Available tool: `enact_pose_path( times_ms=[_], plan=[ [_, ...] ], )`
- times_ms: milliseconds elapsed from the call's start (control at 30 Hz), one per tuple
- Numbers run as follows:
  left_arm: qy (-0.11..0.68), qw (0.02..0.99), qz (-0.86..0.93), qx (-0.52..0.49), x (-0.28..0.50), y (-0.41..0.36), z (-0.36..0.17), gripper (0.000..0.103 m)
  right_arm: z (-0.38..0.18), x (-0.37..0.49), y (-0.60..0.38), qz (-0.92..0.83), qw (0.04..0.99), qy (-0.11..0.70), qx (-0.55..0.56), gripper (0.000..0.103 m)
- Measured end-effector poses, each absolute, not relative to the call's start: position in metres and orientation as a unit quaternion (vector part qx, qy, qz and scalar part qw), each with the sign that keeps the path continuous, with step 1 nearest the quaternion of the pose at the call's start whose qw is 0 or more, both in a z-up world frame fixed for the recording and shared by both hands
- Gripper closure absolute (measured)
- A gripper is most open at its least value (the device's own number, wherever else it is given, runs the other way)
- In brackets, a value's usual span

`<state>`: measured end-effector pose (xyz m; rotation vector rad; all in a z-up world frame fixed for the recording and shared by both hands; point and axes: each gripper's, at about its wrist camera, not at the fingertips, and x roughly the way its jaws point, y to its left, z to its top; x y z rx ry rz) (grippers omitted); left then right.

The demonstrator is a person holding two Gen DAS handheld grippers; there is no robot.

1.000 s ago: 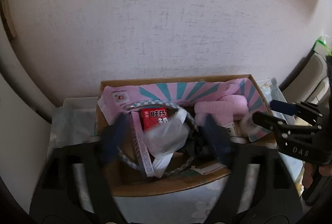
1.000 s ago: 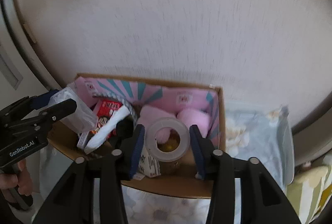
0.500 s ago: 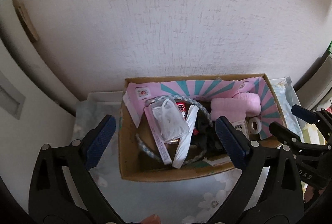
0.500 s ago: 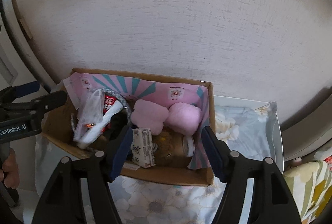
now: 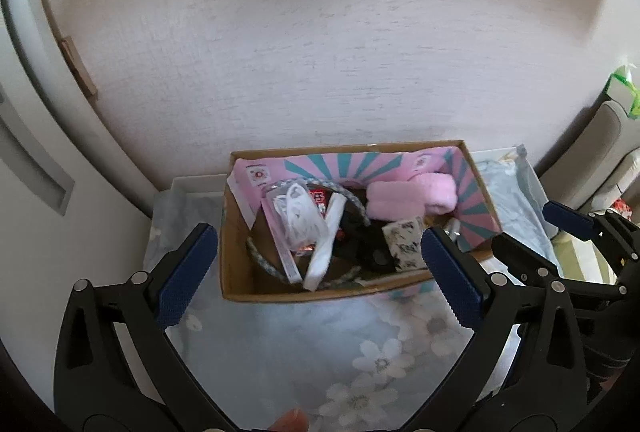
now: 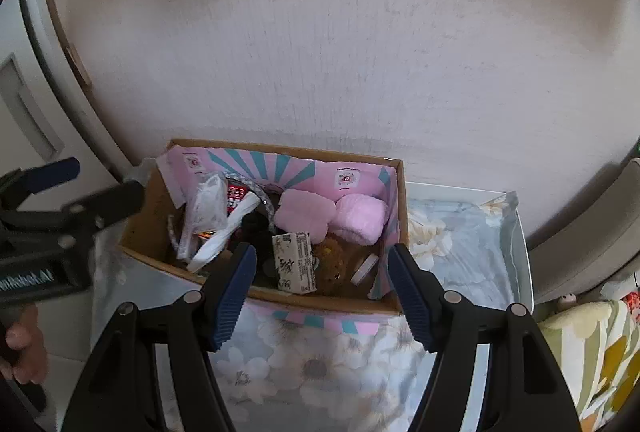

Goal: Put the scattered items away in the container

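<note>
Item: cardboard box [image 5: 240, 232], lined with pink and teal striped card, standing ahead of both my grippers on the floral cloth [image 5: 304, 344] against the wall.

Left gripper [image 5: 316, 272]: fingers spread wide, grasping nothing. The box sits just beyond and between my fingertips.

Right gripper [image 6: 322, 280]: fingers likewise released, nothing between them. The near right corner of the box lies beyond my fingertips.

Contents, as seen:
- clear bag of white cord [image 5: 298, 210], toward my left finger in the left view;
- red packet [image 6: 236, 198], partly under the bag;
- white strip [image 5: 324, 244], leaning across a grey braided ring [image 5: 260, 260];
- black object [image 5: 370, 244], kind unclear;
- patterned small carton [image 6: 296, 262], just beyond my right gripper's left finger;
- two pink fluffy pieces [image 6: 332, 214], at the far side;
- brown plush [image 6: 332, 264] and tape roll [image 6: 364, 268], near my right finger.

Status: I judge the tidying complete or nearly so. I see no loose items on the cloth around the box in either view; anything below my grippers is hidden.
</note>
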<state>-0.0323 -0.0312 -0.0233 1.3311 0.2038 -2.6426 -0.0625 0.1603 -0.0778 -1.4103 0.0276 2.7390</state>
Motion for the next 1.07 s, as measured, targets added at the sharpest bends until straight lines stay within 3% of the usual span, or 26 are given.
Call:
enact_pose_path(
  times_ms=[1067],
  plan=[
    [0.086, 0.101, -0.894, 0.427, 0.011, -0.007, 0.007, 0.001, -0.035, -0.016, 0.170, 0.890, 0.047, 0.045, -0.451, 0.039]
  ],
)
